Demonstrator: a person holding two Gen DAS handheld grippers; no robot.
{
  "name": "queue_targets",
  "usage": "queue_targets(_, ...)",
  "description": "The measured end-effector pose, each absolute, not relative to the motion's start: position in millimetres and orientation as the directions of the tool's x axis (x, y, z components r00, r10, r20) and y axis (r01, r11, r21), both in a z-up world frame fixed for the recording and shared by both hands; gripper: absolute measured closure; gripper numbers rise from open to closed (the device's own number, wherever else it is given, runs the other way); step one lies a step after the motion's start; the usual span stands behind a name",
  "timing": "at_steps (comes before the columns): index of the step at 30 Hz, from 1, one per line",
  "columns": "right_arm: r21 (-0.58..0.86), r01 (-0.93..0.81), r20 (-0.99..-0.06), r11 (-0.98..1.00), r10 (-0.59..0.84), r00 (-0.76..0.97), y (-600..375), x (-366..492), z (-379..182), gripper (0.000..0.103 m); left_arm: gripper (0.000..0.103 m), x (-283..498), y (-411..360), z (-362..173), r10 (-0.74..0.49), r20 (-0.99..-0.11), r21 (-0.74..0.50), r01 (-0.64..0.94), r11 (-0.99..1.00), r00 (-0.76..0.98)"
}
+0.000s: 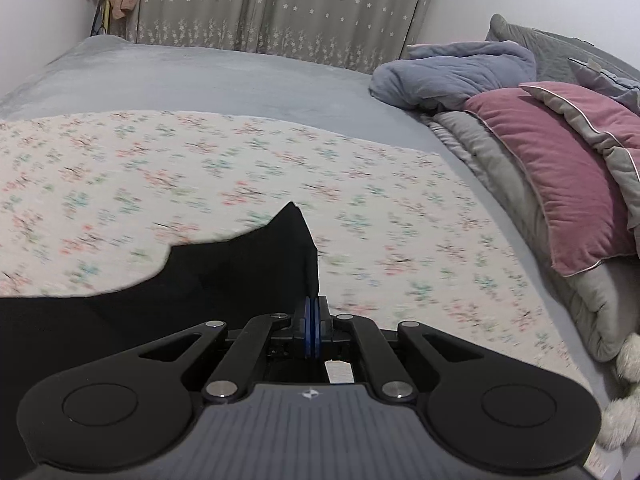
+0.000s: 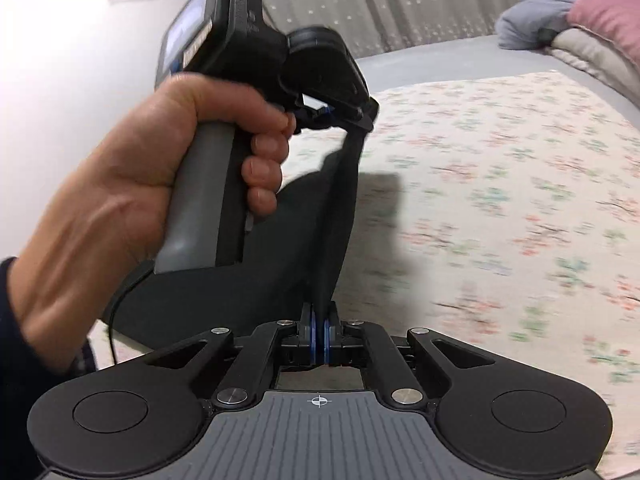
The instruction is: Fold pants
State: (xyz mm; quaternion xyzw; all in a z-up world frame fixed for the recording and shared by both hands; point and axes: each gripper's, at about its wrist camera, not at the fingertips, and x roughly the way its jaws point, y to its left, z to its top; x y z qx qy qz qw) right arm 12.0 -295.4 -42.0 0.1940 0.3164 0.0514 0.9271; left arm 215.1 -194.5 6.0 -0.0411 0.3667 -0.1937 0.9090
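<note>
The black pants (image 1: 208, 276) hang lifted over a floral sheet (image 1: 224, 168), one corner sticking up just ahead of my left gripper (image 1: 312, 312). Its blue pads are pressed together on the fabric edge. In the right wrist view, my right gripper (image 2: 320, 326) is shut on a taut strip of the pants (image 2: 340, 216). That strip runs up to the left gripper (image 2: 338, 114), which a hand (image 2: 140, 168) holds by its grey handle. The rest of the pants (image 2: 224, 280) sags below the hand; the lower part is hidden.
The floral sheet (image 2: 500, 200) covers a grey bedspread (image 1: 224, 76). A pink pillow (image 1: 560, 184), a blue blanket (image 1: 456, 76) and grey quilts (image 1: 500, 184) are piled along the right. A patterned curtain (image 1: 280, 4) hangs behind. A white fluffy thing (image 1: 624, 412) lies at the bed's right edge.
</note>
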Motion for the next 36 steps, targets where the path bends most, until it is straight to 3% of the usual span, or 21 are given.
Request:
queue_targets(11, 0.422, 0.193, -0.633, 0.886, 0.136, 0.762, -341.4, -10.9, -88.1, 0.1, 0.09, 207.3, -249.2, -39.7, -0.414, -0.703, -0.242, 0.354, 0.903, 0.578)
queue_targets(22, 0.36, 0.194, -0.64, 0.913, 0.091, 0.763, -324.3, -33.5, -85.6, 0.1, 0.088, 236.9, -246.0, -48.5, -0.454, -0.749, -0.3, 0.365, 0.881, 0.483)
queue_targets(36, 0.388, 0.204, -0.611, 0.899, 0.085, 0.787, -322.2, -44.3, -78.3, 0.099, 0.087, 238.1, -288.4, -43.6, -0.411, -0.759, -0.147, 0.481, 0.864, 0.506)
